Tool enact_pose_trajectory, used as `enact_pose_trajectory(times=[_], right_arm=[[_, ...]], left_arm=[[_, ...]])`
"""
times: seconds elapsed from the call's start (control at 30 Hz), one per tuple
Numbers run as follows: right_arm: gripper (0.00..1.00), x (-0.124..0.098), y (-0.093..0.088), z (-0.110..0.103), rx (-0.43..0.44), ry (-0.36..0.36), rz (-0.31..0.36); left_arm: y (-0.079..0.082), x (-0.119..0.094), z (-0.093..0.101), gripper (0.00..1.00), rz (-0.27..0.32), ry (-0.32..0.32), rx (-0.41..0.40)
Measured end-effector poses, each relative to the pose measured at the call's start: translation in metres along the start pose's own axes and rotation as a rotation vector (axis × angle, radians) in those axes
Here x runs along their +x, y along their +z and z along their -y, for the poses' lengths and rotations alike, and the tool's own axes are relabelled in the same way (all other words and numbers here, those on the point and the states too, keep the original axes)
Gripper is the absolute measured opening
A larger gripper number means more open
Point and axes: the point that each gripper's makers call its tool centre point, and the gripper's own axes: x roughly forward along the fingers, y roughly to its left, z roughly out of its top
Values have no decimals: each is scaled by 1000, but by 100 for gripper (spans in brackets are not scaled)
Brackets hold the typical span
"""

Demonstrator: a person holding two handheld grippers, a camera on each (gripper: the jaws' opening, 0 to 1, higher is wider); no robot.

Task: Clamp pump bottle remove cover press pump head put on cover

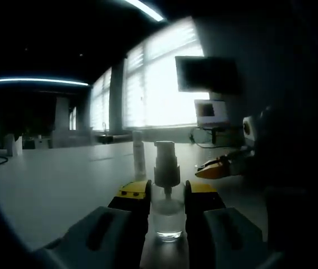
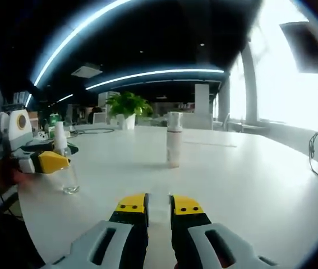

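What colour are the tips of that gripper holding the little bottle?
Yellow on black, seen best in the left gripper view: the left gripper clamps the clear pump bottle.

Pump bottle [image 1: 167,210] sides behind claw

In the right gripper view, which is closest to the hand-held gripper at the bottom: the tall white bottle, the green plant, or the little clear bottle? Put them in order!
1. Clear bottle, near left, clamped by the other gripper.
2. White bottle, mid-table.
3. Plant, far back.
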Motion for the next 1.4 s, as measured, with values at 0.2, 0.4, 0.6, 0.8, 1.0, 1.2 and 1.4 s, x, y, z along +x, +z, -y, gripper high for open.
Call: enact_pose_trajectory(times=[0.2,0.4,0.6,0.8,1.0,1.2,1.4], right_arm=[[17,0,0,-1,3,9,3],[21,0,1,-2,-3,13,6],[24,-1,2,-4,5,19,13],[25,-1,5,-7,0,32,26],[28,-3,14,-5,16,39,71],[29,-8,30,-10,-2,59,121],[29,-13,45,-16,-20,73,159]], left_arm=[[0,0,0,15,0,0,1],[0,0,0,15,0,0,1],[0,0,0,15,-1,1,0],[0,0,0,15,-1,2,-3],[0,0,0,15,-1,4,-6],[0,0,-2,15,-2,6,-8],[-1,0,-3,15,-2,7,-9]])
